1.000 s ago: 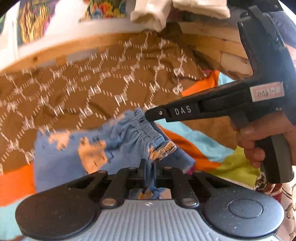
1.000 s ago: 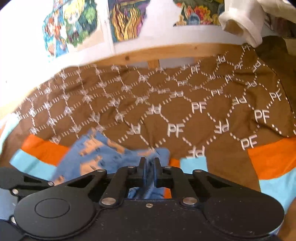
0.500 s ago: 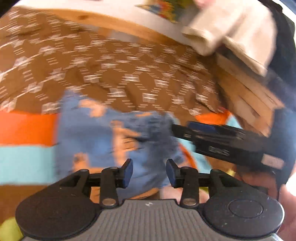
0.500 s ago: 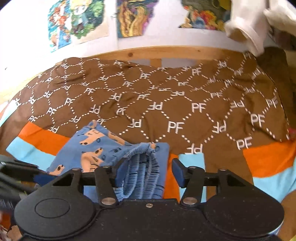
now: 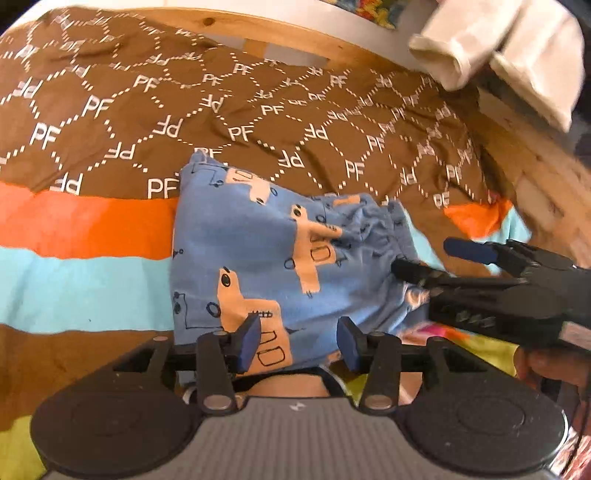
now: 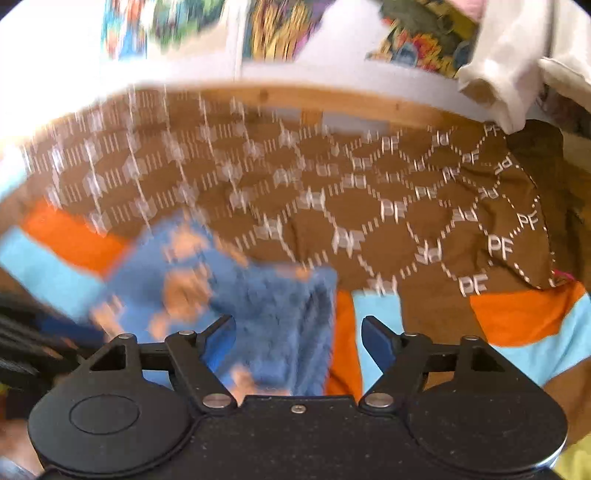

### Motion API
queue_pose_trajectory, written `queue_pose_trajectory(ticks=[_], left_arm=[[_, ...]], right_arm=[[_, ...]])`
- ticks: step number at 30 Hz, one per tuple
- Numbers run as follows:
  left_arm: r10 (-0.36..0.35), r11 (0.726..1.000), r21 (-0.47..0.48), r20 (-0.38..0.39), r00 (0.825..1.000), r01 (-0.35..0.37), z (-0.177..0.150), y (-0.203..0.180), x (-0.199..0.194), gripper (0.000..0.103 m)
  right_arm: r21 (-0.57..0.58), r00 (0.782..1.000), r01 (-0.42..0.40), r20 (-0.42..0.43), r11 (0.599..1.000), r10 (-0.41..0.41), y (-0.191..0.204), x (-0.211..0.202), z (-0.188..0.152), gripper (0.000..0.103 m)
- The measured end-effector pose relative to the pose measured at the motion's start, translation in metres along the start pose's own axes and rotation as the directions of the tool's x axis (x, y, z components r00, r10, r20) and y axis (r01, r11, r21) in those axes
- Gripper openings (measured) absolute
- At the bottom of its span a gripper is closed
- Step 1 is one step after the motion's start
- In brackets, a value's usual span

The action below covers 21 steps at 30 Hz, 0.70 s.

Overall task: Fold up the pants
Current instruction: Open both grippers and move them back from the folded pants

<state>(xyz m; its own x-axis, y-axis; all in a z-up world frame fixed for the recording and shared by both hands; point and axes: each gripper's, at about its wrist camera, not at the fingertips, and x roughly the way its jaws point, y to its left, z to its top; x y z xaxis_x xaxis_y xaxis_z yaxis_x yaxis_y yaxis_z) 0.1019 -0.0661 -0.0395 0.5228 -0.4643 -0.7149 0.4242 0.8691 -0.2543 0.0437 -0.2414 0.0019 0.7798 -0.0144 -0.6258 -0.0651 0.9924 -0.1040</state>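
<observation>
Two hand-held grippers, both mine, both spread with nothing between the fingers. Left hand-held gripper (image 5: pixel 297 341) hangs over the near edge of the pants (image 5: pixel 280 258); right hand-held gripper (image 6: pixel 299 338) sits above their gathered waistband end, though that view is smeared by motion.

Pants: blue, orange vehicle print, lying folded into a rough rectangle on the bed, across the brown PF-patterned cover (image 5: pixel 229 110) and the orange and light-blue striped blanket (image 5: pixel 81 254) beneath it. Waistband bunched at the right side in the left view.

Around: in the left view my right hand-held gripper comes in from the right edge, its fingers (image 5: pixel 413 271) parted at the waistband; whether the lower one touches the cloth, I cannot tell. Wooden bed frame (image 5: pixel 295 40) runs along the far side against a white wall. Bright posters (image 6: pixel 280 26) on the wall, blurred. Pale cloth (image 5: pixel 498 51) hangs down at upper right, over the cover's far corner.
</observation>
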Motion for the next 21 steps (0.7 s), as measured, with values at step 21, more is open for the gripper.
queue_pose_trajectory(ticks=[21], left_arm=[[0.271,0.929,0.234,0.095,0.958,-0.286,0.097,0.013,0.065,0.083]], right_arm=[[-0.006,0.999,-0.023,0.049,1.0,0.023,-0.02,0.043,0.035,0.099]])
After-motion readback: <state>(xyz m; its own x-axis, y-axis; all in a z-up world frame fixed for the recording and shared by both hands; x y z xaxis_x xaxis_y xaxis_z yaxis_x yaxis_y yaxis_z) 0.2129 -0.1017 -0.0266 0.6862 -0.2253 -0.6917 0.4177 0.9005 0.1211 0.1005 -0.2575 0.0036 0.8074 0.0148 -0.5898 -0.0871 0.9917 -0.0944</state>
